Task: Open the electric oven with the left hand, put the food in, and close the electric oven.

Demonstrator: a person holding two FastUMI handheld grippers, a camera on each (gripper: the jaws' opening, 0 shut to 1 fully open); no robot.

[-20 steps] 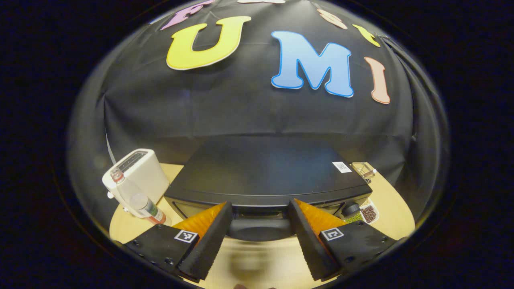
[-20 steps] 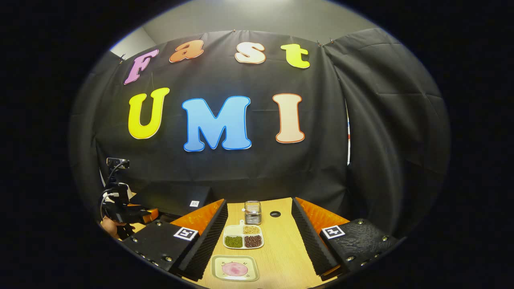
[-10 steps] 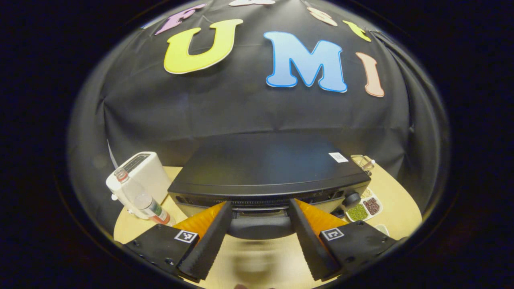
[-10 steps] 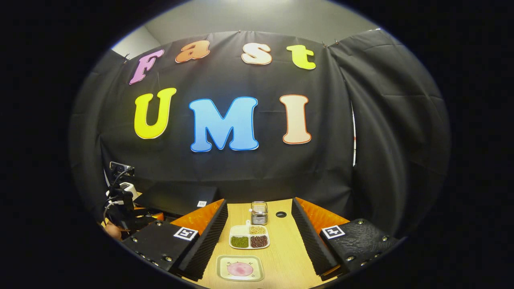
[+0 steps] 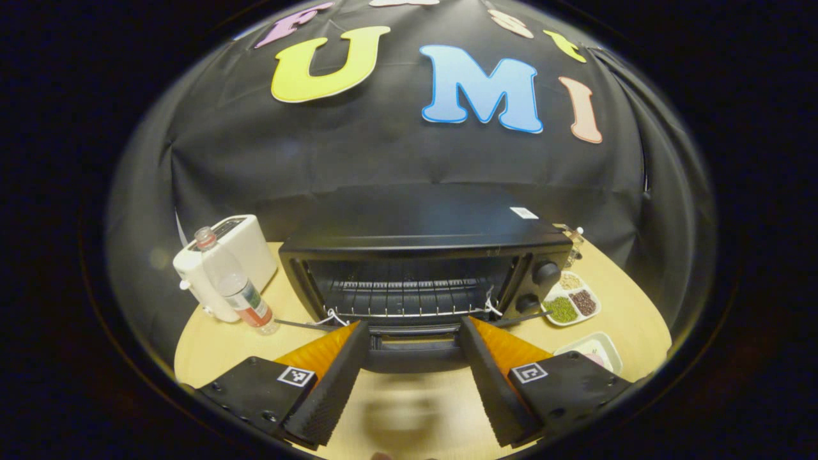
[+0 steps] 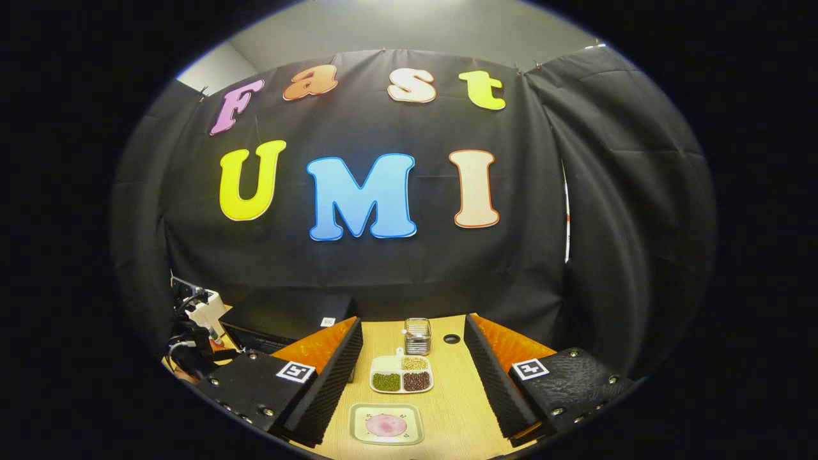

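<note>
Left gripper [image 5: 414, 358] straddles the oven door handle [image 5: 414, 355], fingers apart — contact unclear; door down, rack [image 5: 409, 300] exposed. Right gripper [image 6: 414, 383] open, hovering nearer the food plate [image 6: 386, 424] — directly ahead and below, on the table [image 6: 447, 409], right of the oven [image 6: 287, 316].

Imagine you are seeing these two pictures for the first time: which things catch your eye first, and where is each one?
In the left gripper view, the black electric oven stands at the middle of the table, its door pulled down and the wire rack showing inside; the left tool has its fingers either side of the door handle. Left of the oven are a white toaster and a plastic bottle. In the right gripper view, a plate of pink food lies between the open right tool fingers.
</note>
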